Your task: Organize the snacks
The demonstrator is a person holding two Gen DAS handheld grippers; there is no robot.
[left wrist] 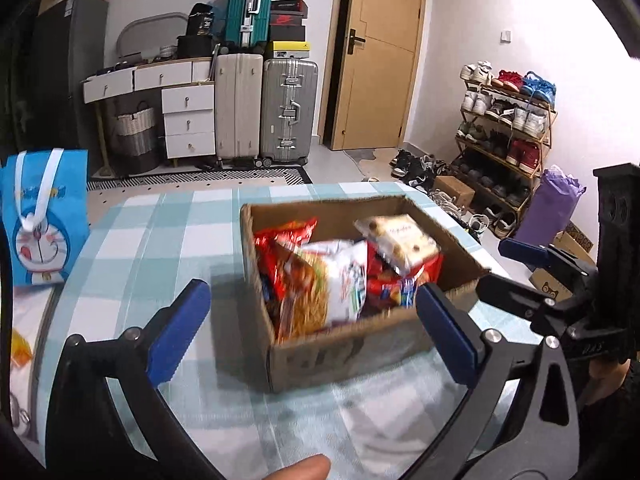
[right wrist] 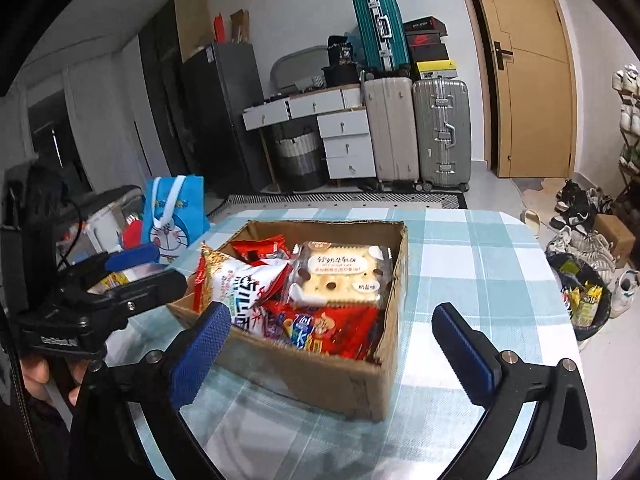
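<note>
An open cardboard box [left wrist: 344, 354] [right wrist: 340, 380] stands on the checked tablecloth, full of snacks. A white and orange noodle-snack bag [left wrist: 328, 280] [right wrist: 240, 284] leans at its left. A clear pack of crackers [left wrist: 396, 236] [right wrist: 340, 276] lies on top, with red packets [right wrist: 340, 328] under it. My left gripper [left wrist: 312, 332] is open and empty, just in front of the box. My right gripper [right wrist: 332, 352] is open and empty, its fingers astride the box's near wall. Each gripper shows at the edge of the other's view.
A blue Doraemon gift bag [left wrist: 44, 216] [right wrist: 172, 216] stands at the table's left edge. The table [right wrist: 480, 264] has bare cloth right of the box. Beyond are suitcases [left wrist: 288, 112], drawers, a door and a shoe rack [left wrist: 508, 132]. A bin of wrappers [right wrist: 580, 300] sits at the right.
</note>
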